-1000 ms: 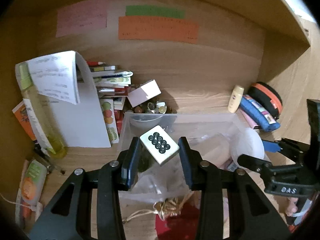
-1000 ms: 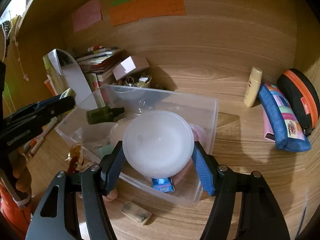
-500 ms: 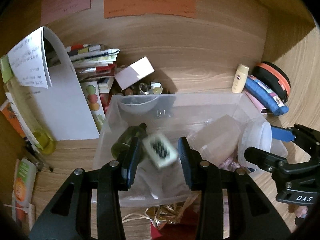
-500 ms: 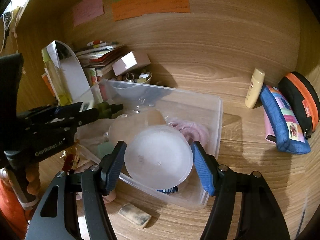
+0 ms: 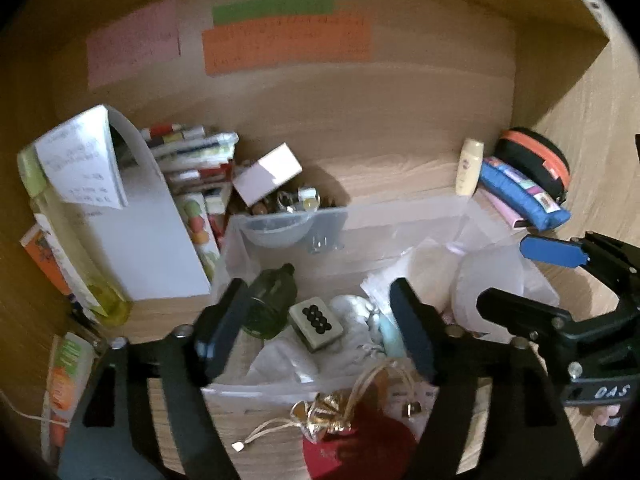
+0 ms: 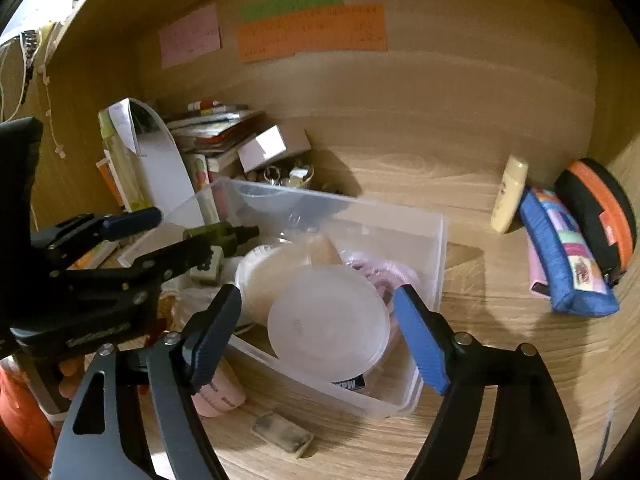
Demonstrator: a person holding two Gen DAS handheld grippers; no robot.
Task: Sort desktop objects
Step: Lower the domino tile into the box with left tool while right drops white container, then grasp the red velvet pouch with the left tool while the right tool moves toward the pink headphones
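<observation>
A clear plastic bin [image 5: 348,220] [image 6: 438,248] stands on the wooden desk. My left gripper [image 5: 314,330] is open over its left half; a white mahjong tile [image 5: 316,322] with black dots lies loose in the bin between its fingers, beside a dark green bottle [image 5: 270,300]. The tile also shows in the right wrist view [image 6: 208,266]. My right gripper [image 6: 316,330] is open over the bin's right half. A round translucent lid [image 6: 328,318] [image 5: 490,292] rests in the bin between its fingers, apart from both pads.
A cream tube [image 6: 508,194], a blue pencil case [image 6: 568,256] and a black-orange case [image 6: 600,208] lie to the right. Books, a white box [image 5: 266,178] and curled paper [image 5: 80,164] crowd the back left. A red pouch [image 5: 356,446] and a small block [image 6: 282,434] lie in front.
My left gripper opened and the mahjong tile dropped into the bin. My right gripper lowered the round lid into the bin and opened off it.
</observation>
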